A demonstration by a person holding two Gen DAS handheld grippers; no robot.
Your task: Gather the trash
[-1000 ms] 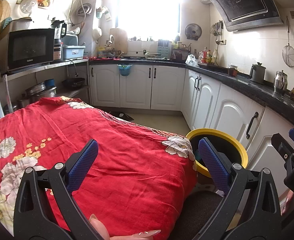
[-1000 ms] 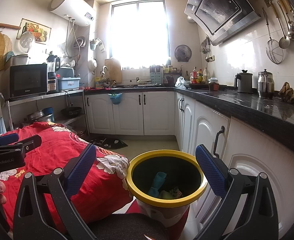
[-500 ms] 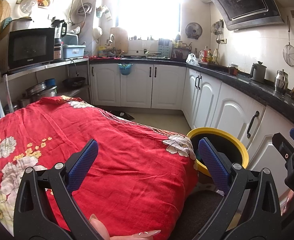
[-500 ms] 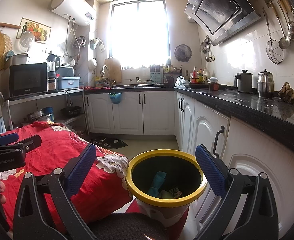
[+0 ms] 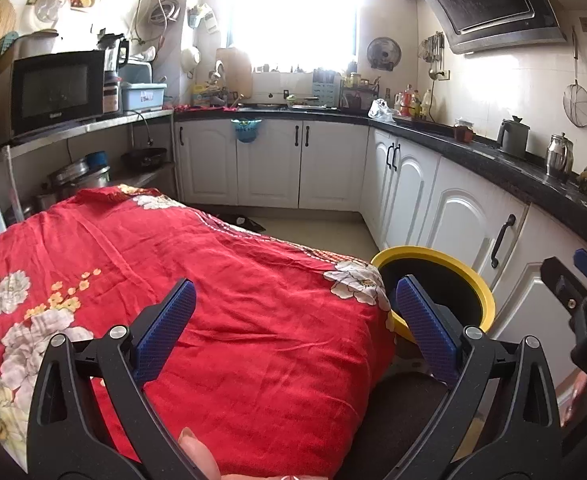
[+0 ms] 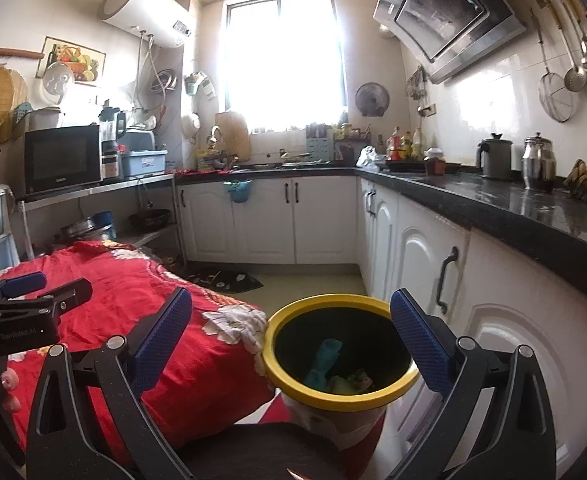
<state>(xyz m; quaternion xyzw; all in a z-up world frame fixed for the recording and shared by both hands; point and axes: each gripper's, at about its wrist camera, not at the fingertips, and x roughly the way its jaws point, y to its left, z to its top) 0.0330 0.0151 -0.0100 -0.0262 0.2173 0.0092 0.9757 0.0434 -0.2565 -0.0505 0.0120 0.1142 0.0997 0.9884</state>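
Observation:
A yellow-rimmed trash bin (image 6: 373,390) stands beside the red floral tablecloth (image 6: 141,300). Inside it lie a teal scrap (image 6: 324,360) and other crumpled trash (image 6: 351,382). My right gripper (image 6: 291,334) is open and empty, held above the bin's near side. My left gripper (image 5: 293,320) is open and empty above the red cloth (image 5: 213,300), with the bin's rim (image 5: 481,288) to its right. No loose trash shows on the cloth. The right gripper's body shows at the right edge of the left wrist view (image 5: 585,320).
White cabinets (image 6: 433,280) with a black countertop (image 6: 513,204) run along the right and back. A microwave (image 6: 63,160) sits on a shelf at left. Kettles (image 6: 495,160) stand on the counter. A dark mat (image 6: 221,280) lies on the floor.

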